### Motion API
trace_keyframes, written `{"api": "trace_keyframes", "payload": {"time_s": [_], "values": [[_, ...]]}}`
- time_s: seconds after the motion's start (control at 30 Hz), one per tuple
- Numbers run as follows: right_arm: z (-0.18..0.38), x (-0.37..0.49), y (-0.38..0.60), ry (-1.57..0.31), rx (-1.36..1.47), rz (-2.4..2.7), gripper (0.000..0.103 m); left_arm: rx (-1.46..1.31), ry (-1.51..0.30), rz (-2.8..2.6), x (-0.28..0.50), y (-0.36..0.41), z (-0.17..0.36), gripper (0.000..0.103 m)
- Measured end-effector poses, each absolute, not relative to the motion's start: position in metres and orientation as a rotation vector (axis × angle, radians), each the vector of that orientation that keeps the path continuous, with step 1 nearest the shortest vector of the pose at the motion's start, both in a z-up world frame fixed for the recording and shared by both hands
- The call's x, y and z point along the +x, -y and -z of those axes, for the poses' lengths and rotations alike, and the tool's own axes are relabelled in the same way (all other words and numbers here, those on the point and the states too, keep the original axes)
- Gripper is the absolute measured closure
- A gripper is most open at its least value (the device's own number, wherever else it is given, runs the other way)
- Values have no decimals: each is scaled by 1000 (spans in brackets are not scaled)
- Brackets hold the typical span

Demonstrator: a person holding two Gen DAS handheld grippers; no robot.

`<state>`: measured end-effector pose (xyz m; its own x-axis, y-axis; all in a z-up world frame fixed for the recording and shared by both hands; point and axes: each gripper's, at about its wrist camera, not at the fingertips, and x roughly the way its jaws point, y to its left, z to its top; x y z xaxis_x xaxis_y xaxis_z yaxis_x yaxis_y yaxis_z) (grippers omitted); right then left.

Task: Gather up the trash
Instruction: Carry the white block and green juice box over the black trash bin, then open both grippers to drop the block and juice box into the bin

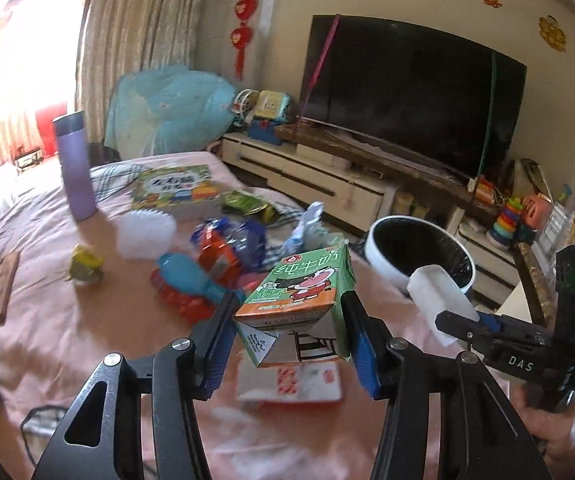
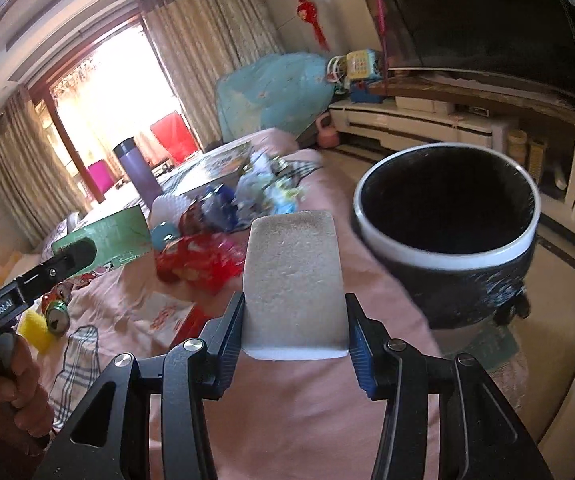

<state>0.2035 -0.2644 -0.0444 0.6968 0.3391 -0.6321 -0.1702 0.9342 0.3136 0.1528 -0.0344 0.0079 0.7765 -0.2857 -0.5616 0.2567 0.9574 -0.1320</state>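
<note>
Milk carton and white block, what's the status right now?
Left gripper shut on milk carton. Right gripper shut on foam block. Trash bin ahead, path open.

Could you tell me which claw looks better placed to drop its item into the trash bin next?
Probably the right. The right claw holds the white foam block close beside the black bin. The left claw grips the milk carton farther back over the pink table.
</note>
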Motion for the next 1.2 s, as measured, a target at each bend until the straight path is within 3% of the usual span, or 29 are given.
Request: {"api": "trace_keyframes", "payload": {"time_s": [0.6, 1.2], "values": [[34, 257, 354, -726, 247, -133, 55, -28, -677, 429, 267, 135, 21, 53], [48, 295, 385, -773, 266, -123, 54, -18, -729, 451, 343, 196, 44, 52]]}}
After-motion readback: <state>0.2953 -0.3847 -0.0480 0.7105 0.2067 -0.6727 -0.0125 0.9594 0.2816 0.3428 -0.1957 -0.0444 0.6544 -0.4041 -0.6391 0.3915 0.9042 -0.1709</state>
